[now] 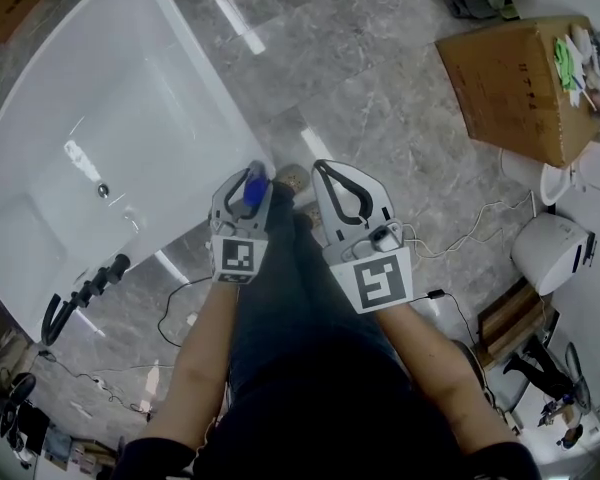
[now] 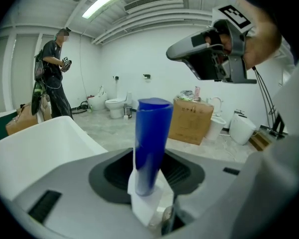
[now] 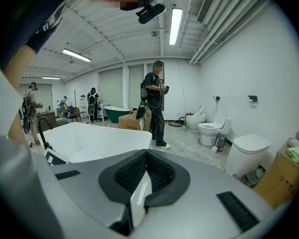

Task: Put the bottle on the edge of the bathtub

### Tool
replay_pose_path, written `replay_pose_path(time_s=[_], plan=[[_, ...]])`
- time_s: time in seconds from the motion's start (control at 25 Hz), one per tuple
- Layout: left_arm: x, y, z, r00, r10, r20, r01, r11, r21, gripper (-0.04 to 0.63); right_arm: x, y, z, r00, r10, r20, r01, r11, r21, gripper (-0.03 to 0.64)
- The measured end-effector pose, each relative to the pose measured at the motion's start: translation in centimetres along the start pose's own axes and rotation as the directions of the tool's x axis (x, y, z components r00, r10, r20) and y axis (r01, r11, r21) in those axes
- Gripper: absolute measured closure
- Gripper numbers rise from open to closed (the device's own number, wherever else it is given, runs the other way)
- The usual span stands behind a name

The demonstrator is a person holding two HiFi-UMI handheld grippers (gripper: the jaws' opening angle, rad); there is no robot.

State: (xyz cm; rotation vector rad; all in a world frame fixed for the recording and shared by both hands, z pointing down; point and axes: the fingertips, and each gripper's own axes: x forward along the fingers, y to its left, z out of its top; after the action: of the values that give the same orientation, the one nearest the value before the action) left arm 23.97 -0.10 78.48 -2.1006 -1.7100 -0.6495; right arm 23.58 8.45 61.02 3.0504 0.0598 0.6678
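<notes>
A blue bottle (image 1: 251, 194) stands upright between the jaws of my left gripper (image 1: 255, 172), which is shut on it just off the near right corner of the white bathtub (image 1: 216, 84). In the left gripper view the bottle (image 2: 150, 143) rises between the dark pads of the left gripper (image 2: 148, 159), with the bathtub (image 2: 40, 143) low on the left. My right gripper (image 1: 321, 166) hangs beside the left one, jaws shut and empty. Its tips (image 3: 146, 151) meet in the right gripper view, and the bathtub (image 3: 89, 138) lies beyond them.
A black faucet (image 1: 85, 293) stands at the tub's near end, with cables (image 1: 180, 308) on the marble floor. A cardboard box (image 1: 515, 83) and toilets (image 1: 555, 253) are on the right. People (image 3: 154, 103) stand farther off in the room.
</notes>
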Motion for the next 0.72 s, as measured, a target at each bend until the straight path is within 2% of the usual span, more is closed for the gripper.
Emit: replay_pose_path(time_s=[0.2,0.44,0.56,0.72], plan=[[-0.9,-0.7,0.7,1.0,-0.03,0.003,0.03,1.0,0.006,0.417,-0.8,0.1,1.0,0.999,-0.008,0.032,0.008,1.0,0.001,0.6],[-3.6,-0.1,2.6,0.999,-0.016,0.042,0.014,0.999,0.041,0.411,-2.1,0.6,2.8,0.998,-0.009,0.066,0.01,1.0,-0.026,0.6],[-4.8,-0.2,4.0,0.997,-0.025,0.067,0.022,0.999,0.036,0.411,-3.2,0.3,3.8,0.995,-0.036,0.089,0.037,0.999,-0.013,0.6],[-6.3,0.0,6.6,0.994,-0.035,0.106,0.029,0.997,0.065,0.411,-4.9,-0.5,5.3,0.988,-0.078,0.131,0.079,0.997,-0.004,0.6]])
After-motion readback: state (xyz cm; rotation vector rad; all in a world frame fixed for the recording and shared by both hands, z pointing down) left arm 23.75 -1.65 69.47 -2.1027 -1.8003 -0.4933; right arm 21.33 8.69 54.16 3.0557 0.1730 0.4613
